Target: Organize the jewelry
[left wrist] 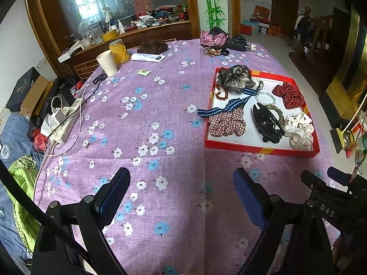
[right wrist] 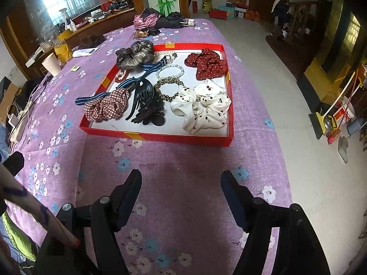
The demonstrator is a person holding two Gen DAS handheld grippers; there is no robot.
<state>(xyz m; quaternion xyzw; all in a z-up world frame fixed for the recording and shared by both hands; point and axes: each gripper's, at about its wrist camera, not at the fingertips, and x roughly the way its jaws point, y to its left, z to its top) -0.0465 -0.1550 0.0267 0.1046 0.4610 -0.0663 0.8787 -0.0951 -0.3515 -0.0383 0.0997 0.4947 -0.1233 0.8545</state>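
Observation:
A red tray [left wrist: 259, 149] [right wrist: 160, 136] with a white floor sits on the purple flowered cloth. In it lie a plaid scrunchie [right wrist: 104, 106], a white cherry scrunchie [right wrist: 204, 107], a red dotted scrunchie [right wrist: 207, 65], a black hair claw [right wrist: 146, 107], a leopard hair tie [right wrist: 168, 89], a white bead bracelet [right wrist: 170, 71], a red bead bracelet [right wrist: 121, 76], a grey hairpiece [right wrist: 135, 55] and a blue striped band [right wrist: 128, 84] hanging over the left rim. My left gripper [left wrist: 181, 178] is open and empty, left of the tray. My right gripper [right wrist: 181, 181] is open and empty, in front of the tray.
A paper cup [left wrist: 107, 63], a yellow jar [left wrist: 118, 50], scissors [left wrist: 99, 78] and a power strip with cables [left wrist: 66, 119] lie at the table's left. A pink bag and dark umbrella [left wrist: 220, 37] sit at the far edge. The floor [right wrist: 309, 149] drops off to the right.

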